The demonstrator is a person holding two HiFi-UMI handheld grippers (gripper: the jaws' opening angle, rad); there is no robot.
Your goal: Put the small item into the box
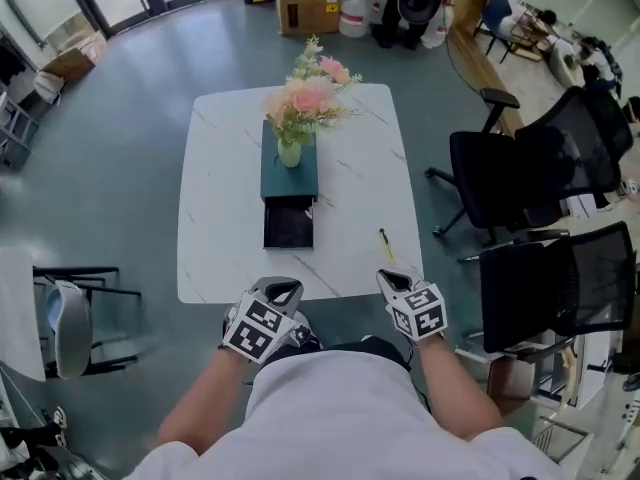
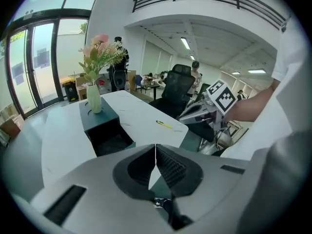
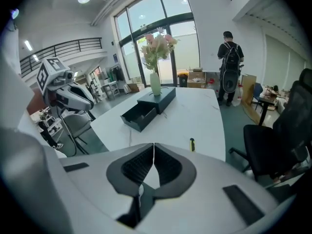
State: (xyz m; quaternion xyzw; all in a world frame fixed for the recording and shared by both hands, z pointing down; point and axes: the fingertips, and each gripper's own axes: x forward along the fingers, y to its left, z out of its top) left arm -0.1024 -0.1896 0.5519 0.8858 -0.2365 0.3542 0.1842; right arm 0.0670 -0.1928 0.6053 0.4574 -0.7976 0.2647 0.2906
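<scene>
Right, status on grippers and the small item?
Left gripper shut, right gripper shut, both empty. Small item on table, untouched. Drawer open, nothing in the way.

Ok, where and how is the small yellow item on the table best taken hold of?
Probably at its middle, across the narrow width, coming down from above with the right gripper, the nearer one. The yellow item is slim and lies flat on the table, its length running roughly toward the far edge, so the jaws, now shut, should open and straddle it sideways.

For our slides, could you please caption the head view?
Left gripper and right gripper, shut, at the table edge; open drawer box and yellow item ahead.
</scene>
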